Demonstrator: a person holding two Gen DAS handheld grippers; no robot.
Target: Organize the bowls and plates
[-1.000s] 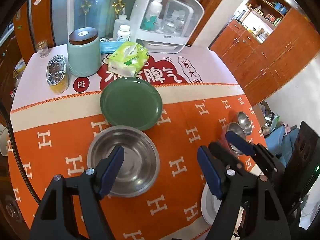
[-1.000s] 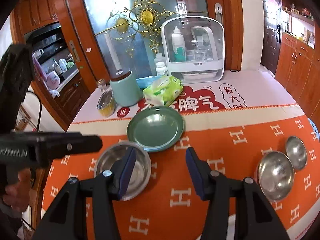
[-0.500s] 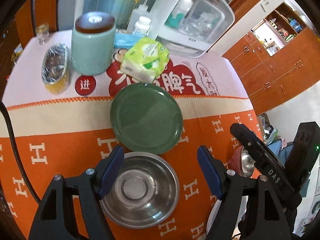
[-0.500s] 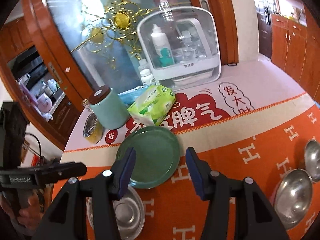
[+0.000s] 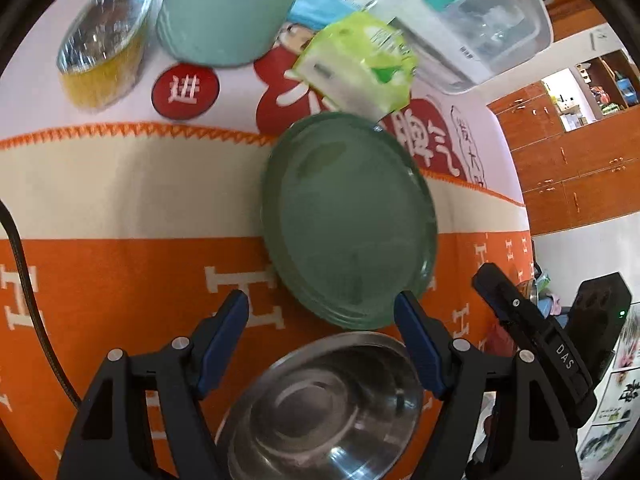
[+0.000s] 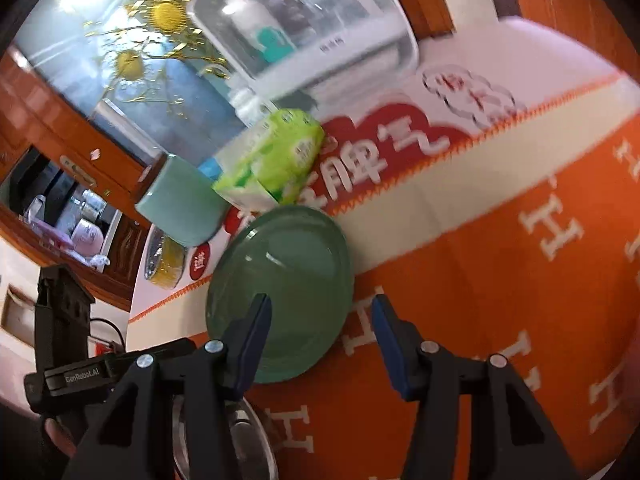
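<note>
Your left gripper [image 5: 322,334] hangs with its jaws spread and nothing between the blue pads; at its 6 o'clock sits the steel bowl [image 5: 324,408], round, shiny and empty, its lower edge cut off by the frame. At 12 o'clock from the bowl, just beside its rim, lies the green plate [image 5: 350,220], flat, glossy and bare, on the orange tablecloth [image 5: 120,280] with its woven white letters. Farther back, from left to right, you have a foil-lined yellow tub [image 5: 100,60], a smooth pale-green canister [image 5: 224,12] with its top out of view, a crinkled green tissue pack [image 5: 356,64], and a clear plastic cabinet [image 5: 472,20] holding blurred bottles. Your right gripper [image 6: 320,338] is likewise released, empty, poised over the plate's near rim at its 11 o'clock; motion blur smears most of that view.
</note>
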